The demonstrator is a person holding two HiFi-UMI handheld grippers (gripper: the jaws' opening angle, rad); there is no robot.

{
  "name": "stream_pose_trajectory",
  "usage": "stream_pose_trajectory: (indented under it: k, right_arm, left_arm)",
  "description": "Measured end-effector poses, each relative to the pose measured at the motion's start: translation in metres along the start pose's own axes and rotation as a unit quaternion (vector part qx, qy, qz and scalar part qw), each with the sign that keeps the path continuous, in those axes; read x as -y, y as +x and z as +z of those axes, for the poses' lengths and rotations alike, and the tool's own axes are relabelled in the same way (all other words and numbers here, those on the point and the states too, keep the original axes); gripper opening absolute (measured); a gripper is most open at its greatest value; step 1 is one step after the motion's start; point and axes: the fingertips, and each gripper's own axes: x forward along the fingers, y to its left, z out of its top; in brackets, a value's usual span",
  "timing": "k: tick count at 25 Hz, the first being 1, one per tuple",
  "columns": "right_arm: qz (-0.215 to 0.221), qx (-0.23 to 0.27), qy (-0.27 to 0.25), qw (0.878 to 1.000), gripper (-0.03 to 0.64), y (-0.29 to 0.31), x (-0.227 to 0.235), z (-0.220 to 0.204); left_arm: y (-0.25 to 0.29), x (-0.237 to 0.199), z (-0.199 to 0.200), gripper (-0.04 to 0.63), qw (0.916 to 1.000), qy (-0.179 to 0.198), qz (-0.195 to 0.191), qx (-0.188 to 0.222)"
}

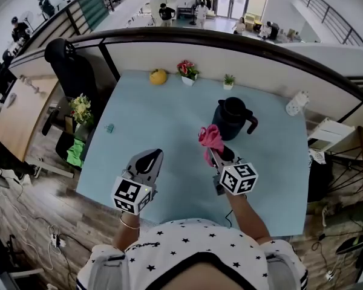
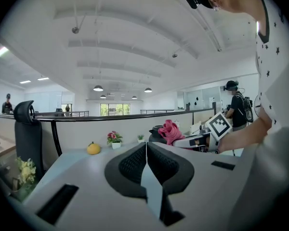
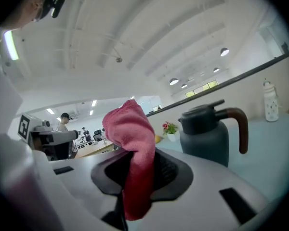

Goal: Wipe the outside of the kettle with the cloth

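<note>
Kettle (image 1: 233, 118) obscured in left gripper view; right fingers (image 3: 171, 172) clamp cloth (image 3: 134, 143), left's (image 2: 130, 166) closed empty.

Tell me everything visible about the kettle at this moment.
The kettle is a dark blue-grey jug, matte-looking, with a lid and a curved brownish handle. It stands upright, lid on, on the light blue table. The pink cloth in the right tool sits close beside it; whether they touch cannot be told.

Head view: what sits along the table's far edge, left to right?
yellow fruit → pink flowers in a white pot → small green plant → white bottle
</note>
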Motion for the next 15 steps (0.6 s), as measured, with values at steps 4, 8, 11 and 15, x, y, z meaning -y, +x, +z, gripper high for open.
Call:
stream_pose_trajectory:
  k: [4,8,11,15]
  right_arm:
    - [0.029,0.029,-0.006,0.999,0.092,-0.017,-0.02,0.019]
    - [0.039,0.06,0.019,0.997,0.092,-0.032,-0.032,0.035]
    - [0.041,0.071,0.005,0.997,0.092,-0.042,-0.041,0.042]
    - [0.034,0.071,-0.045,0.996,0.092,-0.052,-0.051,0.047]
  left_arm:
    - [-0.003,0.004,0.004,0.029,1.0,0.007,0.0,0.004]
    - [-0.006,0.01,0.009,0.029,0.9999,0.013,-0.007,0.009]
    - [-0.009,0.015,0.011,0.029,0.9998,0.016,-0.009,0.012]
    - [-0.013,0.018,0.011,0.029,0.9997,0.017,-0.01,0.014]
